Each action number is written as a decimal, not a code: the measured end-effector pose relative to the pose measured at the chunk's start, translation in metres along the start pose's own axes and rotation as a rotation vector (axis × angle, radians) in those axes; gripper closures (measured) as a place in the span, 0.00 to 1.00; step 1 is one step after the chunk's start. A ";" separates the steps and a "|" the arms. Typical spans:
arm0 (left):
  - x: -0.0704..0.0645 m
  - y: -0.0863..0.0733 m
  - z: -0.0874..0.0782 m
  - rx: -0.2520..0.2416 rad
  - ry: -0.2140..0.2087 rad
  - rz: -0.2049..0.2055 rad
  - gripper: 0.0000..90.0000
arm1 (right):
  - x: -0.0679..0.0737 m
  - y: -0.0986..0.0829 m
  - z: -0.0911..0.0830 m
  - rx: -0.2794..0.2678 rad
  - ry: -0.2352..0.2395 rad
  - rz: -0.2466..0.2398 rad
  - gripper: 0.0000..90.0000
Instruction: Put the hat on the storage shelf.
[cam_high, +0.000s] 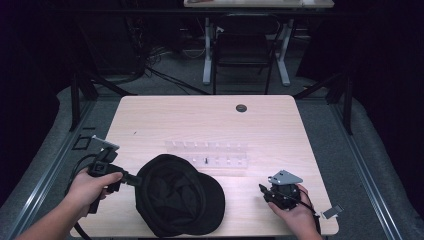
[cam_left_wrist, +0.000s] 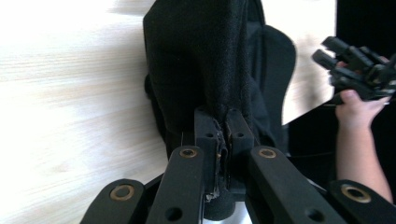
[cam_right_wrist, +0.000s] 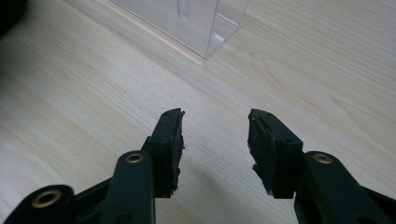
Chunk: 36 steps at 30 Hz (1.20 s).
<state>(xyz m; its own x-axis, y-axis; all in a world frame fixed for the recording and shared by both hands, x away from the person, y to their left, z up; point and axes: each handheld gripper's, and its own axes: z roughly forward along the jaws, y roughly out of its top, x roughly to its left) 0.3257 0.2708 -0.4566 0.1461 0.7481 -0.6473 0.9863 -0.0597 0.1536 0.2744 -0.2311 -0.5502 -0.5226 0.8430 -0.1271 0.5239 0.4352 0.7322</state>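
Black cap (cam_high: 180, 195) upside down at the near edge of the wooden table (cam_high: 200, 120), hollow side up, brim toward the right. Left gripper (cam_high: 131, 178) at the cap's left rim, jaws pressed together on the fabric edge; same pinch seen close up in the left gripper view, cloth (cam_left_wrist: 201, 60) rising from between the pads. Right gripper (cam_high: 264, 192) held low over bare wood to the right of the cap, apart from it, jaws spread with nothing between. Clear plastic rack (cam_high: 207, 155) just behind the cap; its corner (cam_right_wrist: 205, 23) ahead of the spread jaws.
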 end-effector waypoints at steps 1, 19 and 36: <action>0.000 0.000 -0.001 0.000 -0.008 0.001 0.97 | 0.000 0.000 0.000 0.000 0.000 0.000 0.61; -0.010 0.002 -0.010 -0.029 -0.218 -0.044 0.97 | 0.000 0.000 0.000 -0.001 -0.002 0.003 0.61; -0.030 0.008 -0.025 -0.077 -0.337 -0.031 0.97 | -0.001 -0.001 0.000 0.002 -0.001 0.004 0.60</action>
<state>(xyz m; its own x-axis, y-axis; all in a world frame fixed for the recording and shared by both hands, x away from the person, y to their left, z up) 0.3273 0.2647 -0.4175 0.1461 0.4876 -0.8608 0.9839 0.0191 0.1778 0.2749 -0.2323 -0.5507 -0.5200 0.8450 -0.1250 0.5271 0.4326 0.7314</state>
